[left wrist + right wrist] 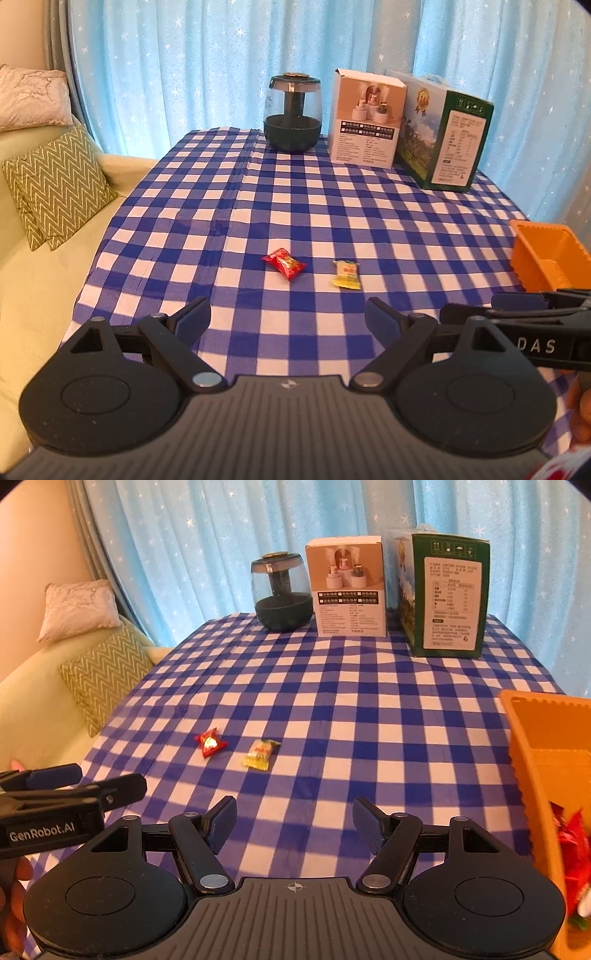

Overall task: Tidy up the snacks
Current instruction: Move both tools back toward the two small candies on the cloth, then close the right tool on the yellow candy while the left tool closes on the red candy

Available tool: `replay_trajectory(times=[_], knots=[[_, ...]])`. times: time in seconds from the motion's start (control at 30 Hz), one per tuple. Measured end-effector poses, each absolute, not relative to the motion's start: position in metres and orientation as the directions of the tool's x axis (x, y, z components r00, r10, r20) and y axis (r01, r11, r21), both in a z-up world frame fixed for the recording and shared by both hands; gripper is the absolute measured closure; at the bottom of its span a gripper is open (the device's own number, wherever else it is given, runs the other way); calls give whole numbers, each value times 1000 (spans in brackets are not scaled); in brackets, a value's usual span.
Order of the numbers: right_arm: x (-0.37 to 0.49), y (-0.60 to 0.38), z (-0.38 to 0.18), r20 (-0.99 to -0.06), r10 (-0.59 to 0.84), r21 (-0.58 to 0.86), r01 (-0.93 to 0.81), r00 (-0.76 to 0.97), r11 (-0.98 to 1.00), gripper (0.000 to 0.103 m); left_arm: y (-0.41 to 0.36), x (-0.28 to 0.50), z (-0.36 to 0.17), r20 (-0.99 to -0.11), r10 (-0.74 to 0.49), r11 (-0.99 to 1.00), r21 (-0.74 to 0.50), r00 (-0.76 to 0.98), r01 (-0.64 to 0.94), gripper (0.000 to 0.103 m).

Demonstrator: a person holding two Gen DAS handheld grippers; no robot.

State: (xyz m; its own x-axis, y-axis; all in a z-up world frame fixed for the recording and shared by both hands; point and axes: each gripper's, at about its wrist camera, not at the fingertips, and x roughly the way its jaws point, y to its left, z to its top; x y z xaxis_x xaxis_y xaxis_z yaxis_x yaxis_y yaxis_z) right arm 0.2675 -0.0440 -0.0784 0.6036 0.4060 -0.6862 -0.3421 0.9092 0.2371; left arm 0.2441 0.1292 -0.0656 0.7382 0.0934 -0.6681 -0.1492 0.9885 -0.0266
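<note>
Checked tabletop (pixel 332 206) in front of blue star curtains. Left tool (pixel 288 321) spread wide and empty, right tool (pixel 294 825) apart and empty too. Red candy (pixel 283 264) sits just ahead of the left tool, yellow candy (pixel 260 753) ahead-left of the right. Orange basket (pixel 546 738) at the right tool's right edge already holds wrappers, probably the drop spot.

Two wrapped candies (pixel 283 263) (pixel 345 274) are lying side by side, slightly apart, mid-table on the cloth (pixel 332 206); a basket (pixel 543 753) is sitting to their right, while a jar (pixel 293 112) and two boxes (pixel 365 118) (pixel 447 133) are standing behind
</note>
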Motion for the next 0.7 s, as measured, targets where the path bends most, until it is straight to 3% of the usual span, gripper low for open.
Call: replay_trajectory(times=[0.3,0.7], knots=[[294,-17,-105,-656,428,238,-367,622,899,36,156,273,-99,-675,129,984,-4,727,-178,14],[324,27,-131,-624,426,194,-397,655,897,59,185,316,-108,-649,141,978,-27,747,-208,14]])
